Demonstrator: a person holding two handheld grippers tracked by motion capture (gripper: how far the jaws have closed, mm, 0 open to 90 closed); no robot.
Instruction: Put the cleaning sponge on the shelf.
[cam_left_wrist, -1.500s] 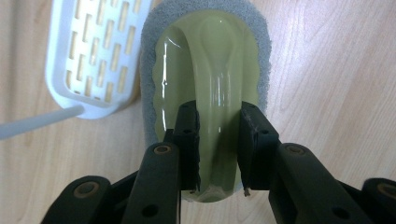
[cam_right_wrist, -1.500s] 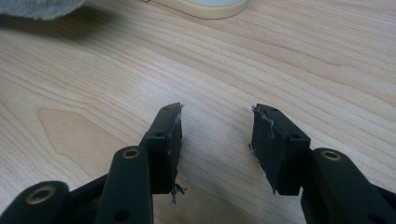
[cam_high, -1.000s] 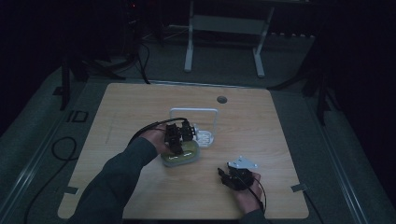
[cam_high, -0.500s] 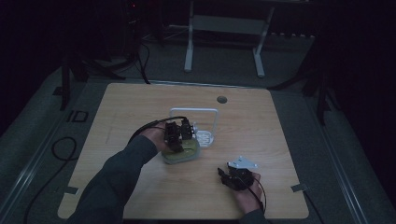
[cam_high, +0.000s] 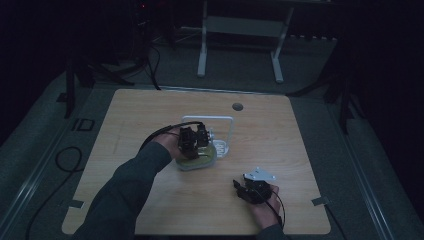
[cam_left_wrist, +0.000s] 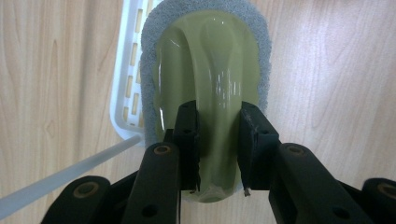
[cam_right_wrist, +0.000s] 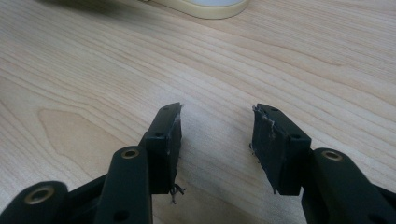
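A green scrubber with a glossy plastic grip and a grey sponge rim lies on the wooden table, partly over the edge of a white slotted rack. My left gripper is shut on the scrubber's narrow green grip, one jaw on each side. In the high view the left gripper stands over the scrubber near the table's middle, beside the white rack. My right gripper rests at the near right; its jaws are open over bare wood.
A thin white rod runs under the left gripper's jaws. A pale curved rim shows at the top of the right gripper view. A round hole sits near the table's far edge. Cables trail off the left side.
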